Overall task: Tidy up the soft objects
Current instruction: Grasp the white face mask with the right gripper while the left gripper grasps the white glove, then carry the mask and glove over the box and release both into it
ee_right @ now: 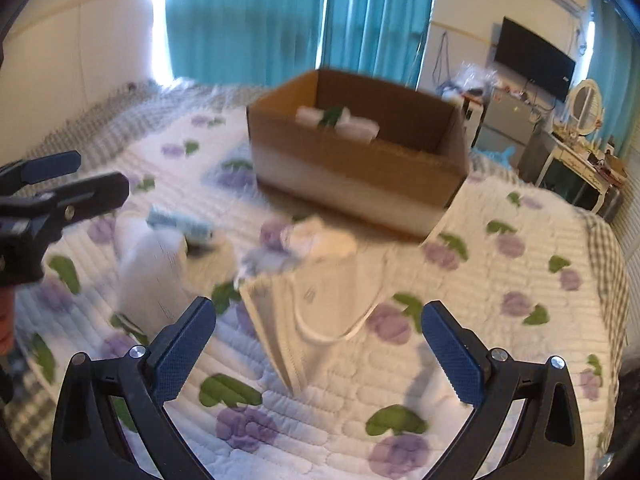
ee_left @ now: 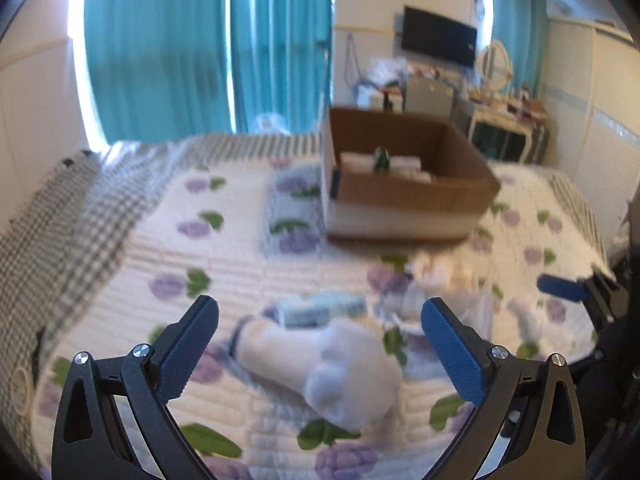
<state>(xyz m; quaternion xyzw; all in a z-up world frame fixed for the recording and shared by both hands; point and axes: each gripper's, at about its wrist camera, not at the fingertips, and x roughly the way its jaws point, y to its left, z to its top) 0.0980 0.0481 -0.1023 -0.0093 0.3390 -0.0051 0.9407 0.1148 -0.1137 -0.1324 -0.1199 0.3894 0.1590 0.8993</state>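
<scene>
Teal curtains hung behind a bed covered by a grape-print quilt point(ee_left: 240, 248). Through the left wrist camera, the left gripper point(ee_left: 320, 344) stood with jaws wide apart and empty, a white sock point(ee_left: 320, 364) at lower centre between them, a blue roll point(ee_left: 324, 309) just beyond. Upper right, the cardboard box point(ee_left: 404, 196) already held folded white items.

Through the right wrist camera, the right gripper point(ee_right: 318, 344) also gaped empty over a white mask point(ee_right: 316, 308) at centre. Several pieces seemingly remained unpacked.

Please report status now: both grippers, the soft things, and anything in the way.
Left gripper open above white sock. Right gripper open above face mask. Both empty. Cardboard box behind, some items inside. Nothing blocks.
</scene>
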